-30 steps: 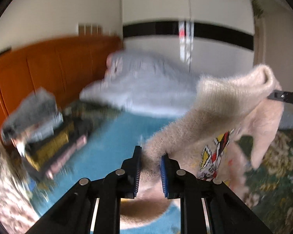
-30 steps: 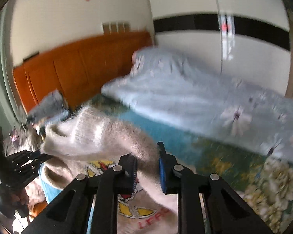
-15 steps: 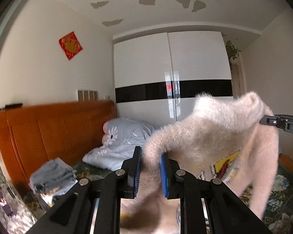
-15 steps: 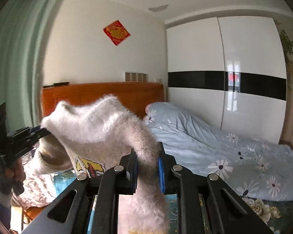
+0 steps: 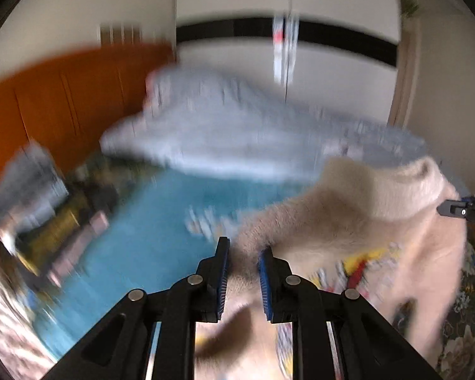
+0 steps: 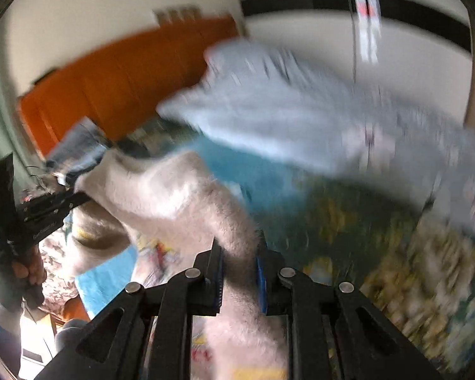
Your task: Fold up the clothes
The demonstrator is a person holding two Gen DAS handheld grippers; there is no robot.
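Note:
A fuzzy cream sweater with a yellow and red cartoon print hangs in the air over the bed, stretched between both grippers. My left gripper is shut on one top corner of it. My right gripper is shut on the other corner of the sweater. The right gripper's tip shows at the right edge of the left wrist view. The left gripper shows at the left of the right wrist view. Both views are blurred by motion.
A blue mat lies on the flowered bed cover. A pale blue quilt is heaped at the back. Folded clothes are stacked by the orange headboard. A white wardrobe stands behind.
Both grippers have swung down from the raised position, bringing the held sweater low over the bed again. Both stay shut on it.

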